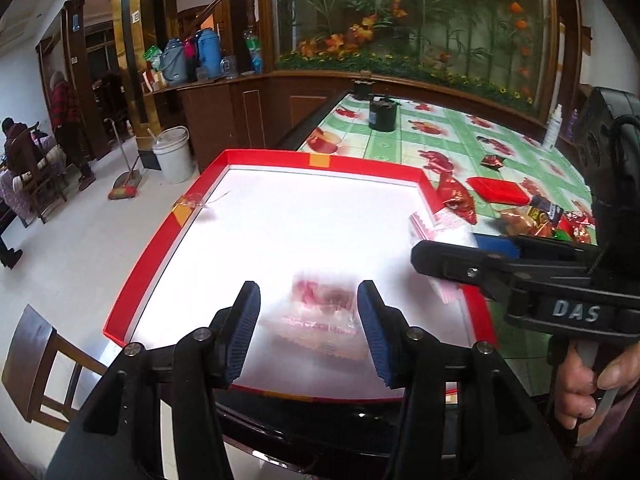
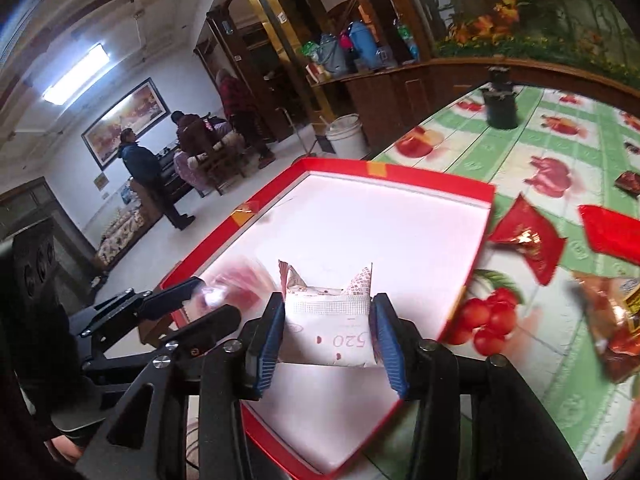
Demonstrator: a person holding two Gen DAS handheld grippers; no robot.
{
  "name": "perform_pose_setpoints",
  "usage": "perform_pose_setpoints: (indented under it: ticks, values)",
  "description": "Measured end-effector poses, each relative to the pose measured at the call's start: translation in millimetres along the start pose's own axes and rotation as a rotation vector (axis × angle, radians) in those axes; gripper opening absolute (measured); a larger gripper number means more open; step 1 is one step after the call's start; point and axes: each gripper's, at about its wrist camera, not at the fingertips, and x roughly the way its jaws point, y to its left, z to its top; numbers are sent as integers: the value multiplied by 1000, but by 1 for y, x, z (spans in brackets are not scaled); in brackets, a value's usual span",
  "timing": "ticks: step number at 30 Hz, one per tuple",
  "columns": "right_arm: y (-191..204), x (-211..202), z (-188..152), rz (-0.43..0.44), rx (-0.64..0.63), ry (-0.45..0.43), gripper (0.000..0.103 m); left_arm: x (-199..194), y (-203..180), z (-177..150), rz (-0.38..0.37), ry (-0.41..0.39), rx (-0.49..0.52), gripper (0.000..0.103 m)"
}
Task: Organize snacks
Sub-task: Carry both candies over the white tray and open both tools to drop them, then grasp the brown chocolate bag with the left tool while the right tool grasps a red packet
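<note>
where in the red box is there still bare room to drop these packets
Most of the red box floor is bare, from its far taped wall down to the pink packet. The tablecloth right of the box is crowded with loose snacks.

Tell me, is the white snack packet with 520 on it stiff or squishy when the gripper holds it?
Probably squishy. The white snack packet looks puffed like a small pillow between the right gripper pads, and its crimped top corners stick up, so it likely bends easily. It seems light. Its smooth wrapper might slip.
</note>
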Motion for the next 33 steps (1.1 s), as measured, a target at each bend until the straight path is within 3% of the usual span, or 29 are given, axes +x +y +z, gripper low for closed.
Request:
perform_pose_setpoints:
  ticks: [2,11,15,21,23,25,27,29,33]
  values:
    - [-4,1,0,11,16,-3,55,1,1,-2,14,5,0,62]
    - [-40,-25,-4,-5,97,-51,61,-3,-10,-4,8,6,39,65]
    - [-56,-33,1,80,182,-92,61,0,-16,-4,2,21,41,67]
    - [-39,1,8,217,195,16,61,-4,-12,-5,32,20,29,67]
    - [-36,2,9,228,194,28,66,-3,-9,-5,39,24,25,67]
    - [-40,-4,11,252,204,5,78,-2,-7,-6,45,27,22,67]
    - [-48,-11,11,274,224,-35,79,-1,-7,-5,42,32,19,67]
    - [-55,-19,12,264,243,-59,79,-2,-9,-4,35,30,22,67]
    - [-87,-48,8,164,264,-107,79,-7,-17,-2,25,15,44,67]
